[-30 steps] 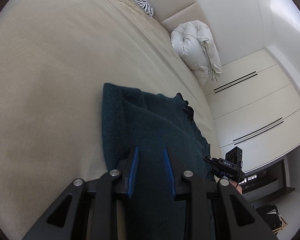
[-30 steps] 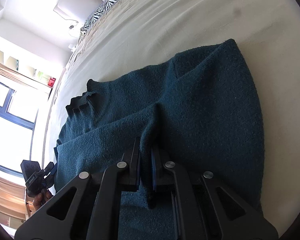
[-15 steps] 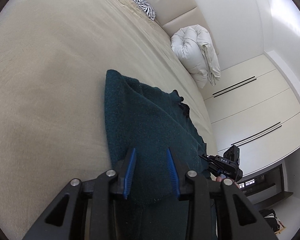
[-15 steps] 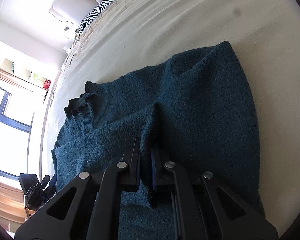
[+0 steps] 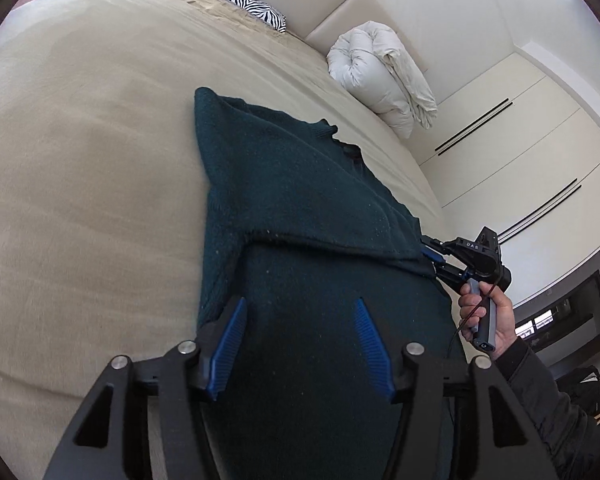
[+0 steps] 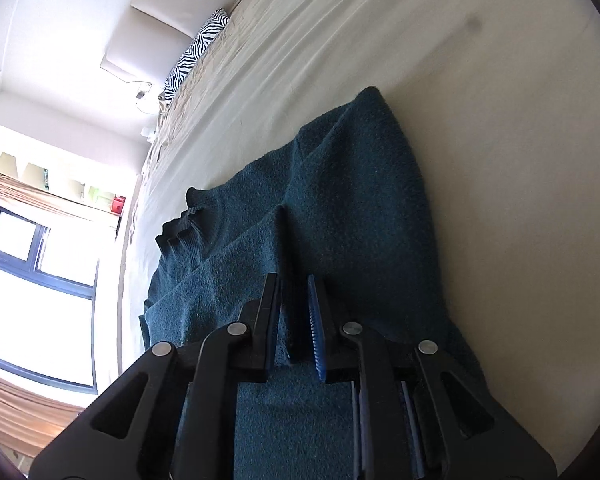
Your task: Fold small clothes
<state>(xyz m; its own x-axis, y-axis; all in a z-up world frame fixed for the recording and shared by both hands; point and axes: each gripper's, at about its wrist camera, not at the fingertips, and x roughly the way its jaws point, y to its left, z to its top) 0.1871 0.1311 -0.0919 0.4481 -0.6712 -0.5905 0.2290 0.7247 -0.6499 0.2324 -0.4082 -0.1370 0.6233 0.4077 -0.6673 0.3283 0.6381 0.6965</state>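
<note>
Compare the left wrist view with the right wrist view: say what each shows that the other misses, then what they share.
Only the left wrist view shows the rolled white duvet, the wardrobe doors, the person's right hand and the left gripper, open over the cloth. Only the right wrist view shows the window and the right gripper's fingers around a raised fold. Both show the dark teal sweater, the beige bed and the zebra pillow.
</note>
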